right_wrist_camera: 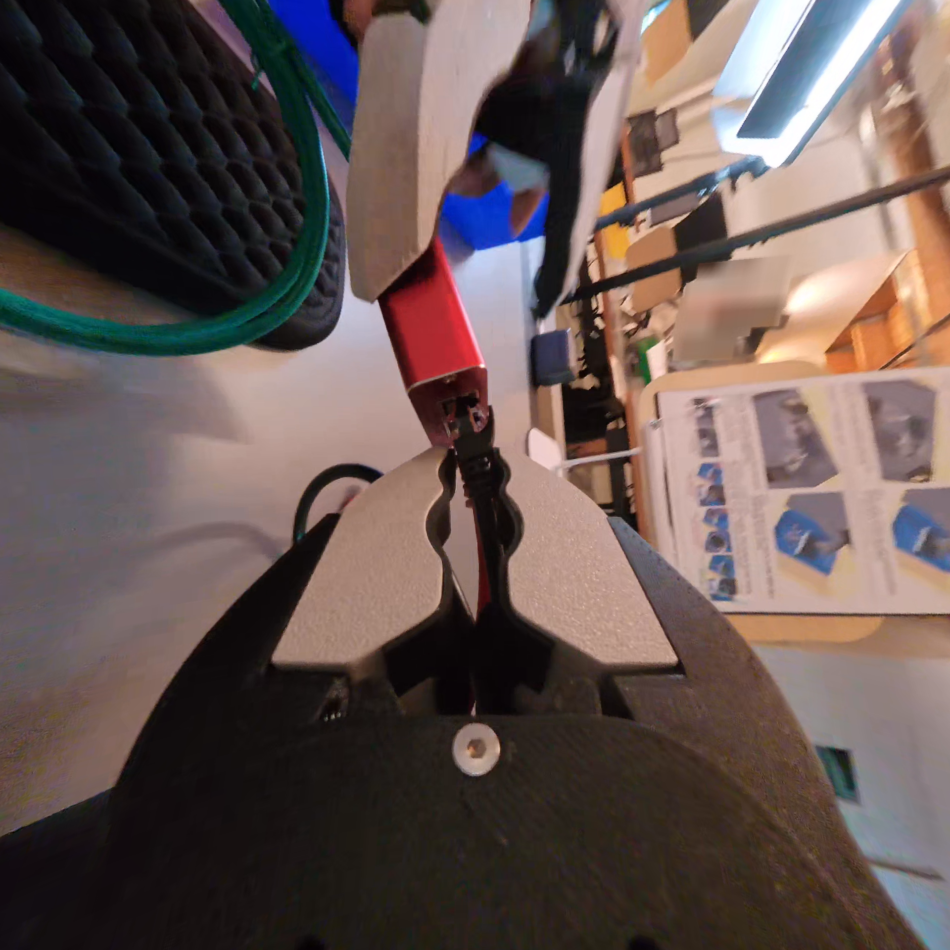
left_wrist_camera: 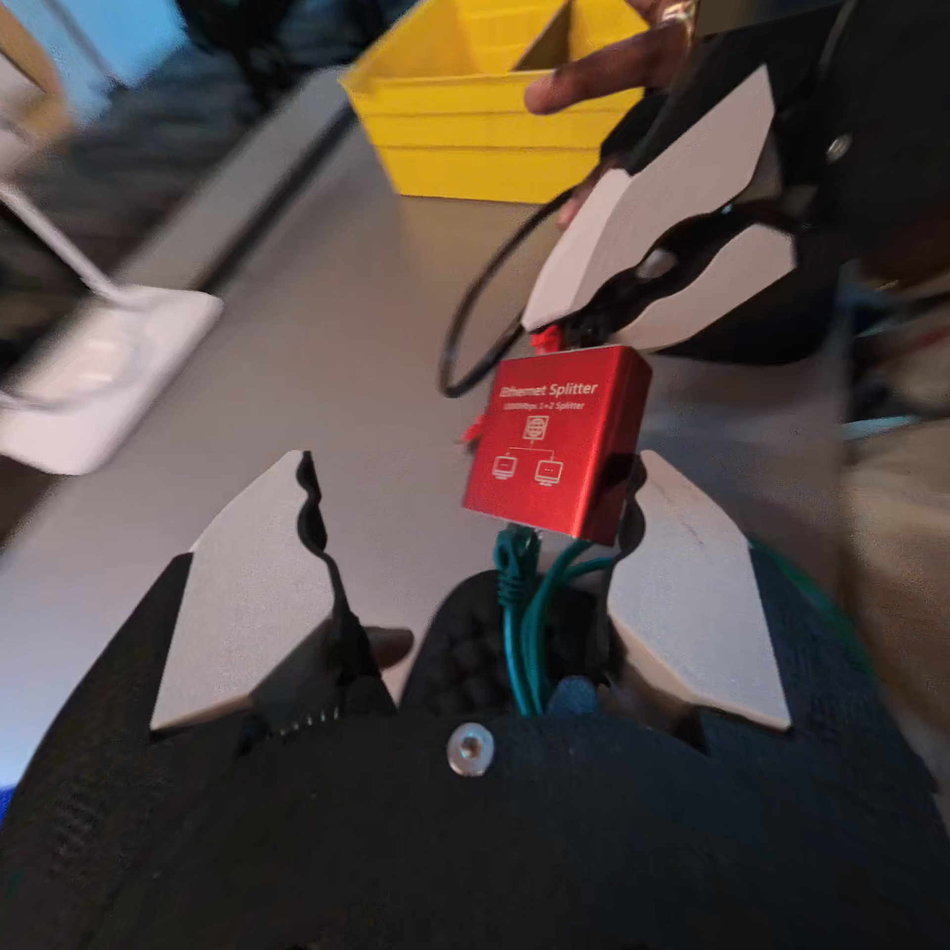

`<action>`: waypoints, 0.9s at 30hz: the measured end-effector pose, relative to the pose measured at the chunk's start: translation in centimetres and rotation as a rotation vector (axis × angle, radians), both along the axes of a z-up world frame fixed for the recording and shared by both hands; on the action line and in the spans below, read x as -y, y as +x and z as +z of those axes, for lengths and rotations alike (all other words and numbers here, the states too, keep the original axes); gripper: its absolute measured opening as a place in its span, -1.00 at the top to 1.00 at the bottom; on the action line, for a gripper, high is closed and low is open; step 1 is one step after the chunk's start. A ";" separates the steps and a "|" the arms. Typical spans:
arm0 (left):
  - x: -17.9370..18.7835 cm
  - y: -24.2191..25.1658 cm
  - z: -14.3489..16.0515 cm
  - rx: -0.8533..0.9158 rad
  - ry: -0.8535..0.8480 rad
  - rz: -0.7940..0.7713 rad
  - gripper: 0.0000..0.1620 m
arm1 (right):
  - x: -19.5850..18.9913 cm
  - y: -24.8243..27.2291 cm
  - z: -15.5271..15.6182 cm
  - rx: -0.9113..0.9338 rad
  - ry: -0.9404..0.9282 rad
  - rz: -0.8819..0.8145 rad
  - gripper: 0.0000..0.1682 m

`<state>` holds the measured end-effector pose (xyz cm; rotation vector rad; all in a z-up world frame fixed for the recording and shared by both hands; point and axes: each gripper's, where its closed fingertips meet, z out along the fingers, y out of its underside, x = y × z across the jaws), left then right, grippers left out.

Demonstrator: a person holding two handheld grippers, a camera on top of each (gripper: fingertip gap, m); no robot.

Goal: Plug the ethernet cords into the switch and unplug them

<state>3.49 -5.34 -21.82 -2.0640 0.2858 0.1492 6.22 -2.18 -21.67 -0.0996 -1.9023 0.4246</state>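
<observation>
Gripping the boot of a black ethernet cord [right_wrist_camera: 475, 465], the right claw [right_wrist_camera: 473, 462] is clenched almost fully, its two pale fingertips pinching the plug just short of the port. That plug sits in the end face of the red switch [right_wrist_camera: 437, 329], which lies straight ahead of the right claw and touches its tips. The left claw [left_wrist_camera: 473, 493] is spread wide, grasping nothing; its right fingertip [left_wrist_camera: 663, 493] rests against the side of the switch [left_wrist_camera: 555, 442], while its left finger stands well clear. A green cord [left_wrist_camera: 514, 581] is plugged into the switch's near end and runs back between the left claw's fingers. Beyond the switch, the black cord [left_wrist_camera: 462, 318] loops over the grey bench [left_wrist_camera: 318, 360]. A yellow bin [left_wrist_camera: 478, 123] stands farther ahead, and a white stand [left_wrist_camera: 103, 370] lies off to the left, leaving open bench between them.
</observation>
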 end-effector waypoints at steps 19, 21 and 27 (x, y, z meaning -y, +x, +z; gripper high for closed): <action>-1.4 2.2 -2.2 -0.647 0.059 0.012 0.65 | 0.8 0.6 -1.0 0.100 -0.134 0.035 0.82; -1.1 2.1 -2.3 -0.640 0.053 -0.001 0.65 | 2.0 1.6 -0.4 0.107 -0.220 0.154 0.71; -0.9 2.4 -2.6 -0.662 0.059 -0.053 0.65 | 2.4 2.6 -0.3 0.197 -0.307 0.280 0.72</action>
